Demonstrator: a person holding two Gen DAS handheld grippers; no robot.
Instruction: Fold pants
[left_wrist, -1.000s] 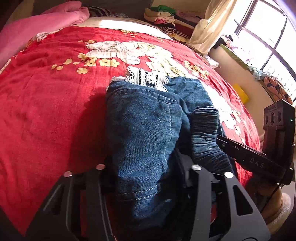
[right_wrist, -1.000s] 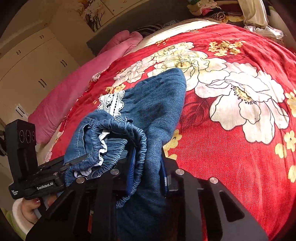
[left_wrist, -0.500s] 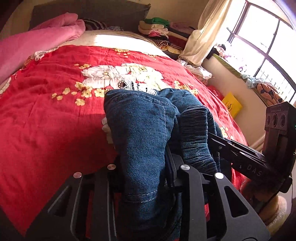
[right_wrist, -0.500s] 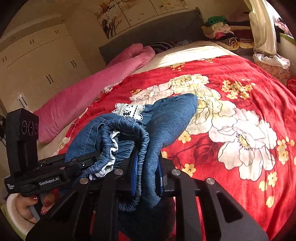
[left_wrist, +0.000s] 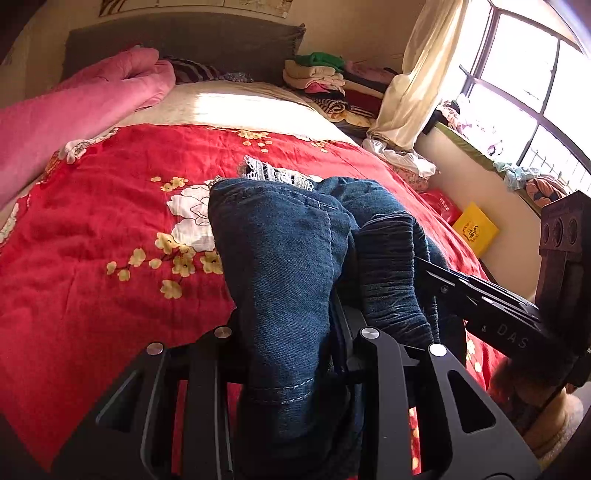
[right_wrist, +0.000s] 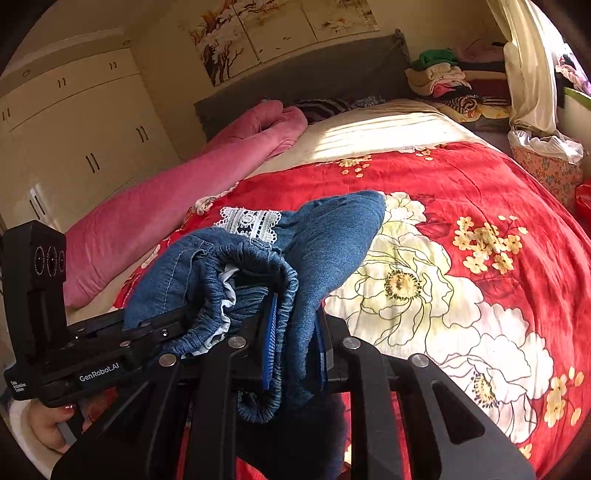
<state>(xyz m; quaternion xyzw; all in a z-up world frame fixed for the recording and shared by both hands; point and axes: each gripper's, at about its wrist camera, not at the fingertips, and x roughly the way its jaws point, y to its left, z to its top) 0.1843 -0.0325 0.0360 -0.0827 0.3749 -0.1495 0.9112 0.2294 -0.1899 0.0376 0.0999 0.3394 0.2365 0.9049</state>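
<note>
Both tools raised since 1 second ago, left tool (left_wrist: 291, 332) and right tool (right_wrist: 295, 332) each clamped on blue denim pants (left_wrist: 280, 258) above red floral bedspread (left_wrist: 92, 240); mid-fold, carry-over and lay-down judged next.

Left tool (left_wrist: 295, 325), right tool (right_wrist: 291, 332) both clamped, angled down, side by side.

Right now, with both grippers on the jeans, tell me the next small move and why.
Probably carry the waistband forward toward the lace-trimmed hem and lower it. Both the left gripper and the right gripper are clamped on the jeans, whose gripped end is bunched above the red floral bedspread while the far end lies on it, so the fold looks unfinished.
</note>
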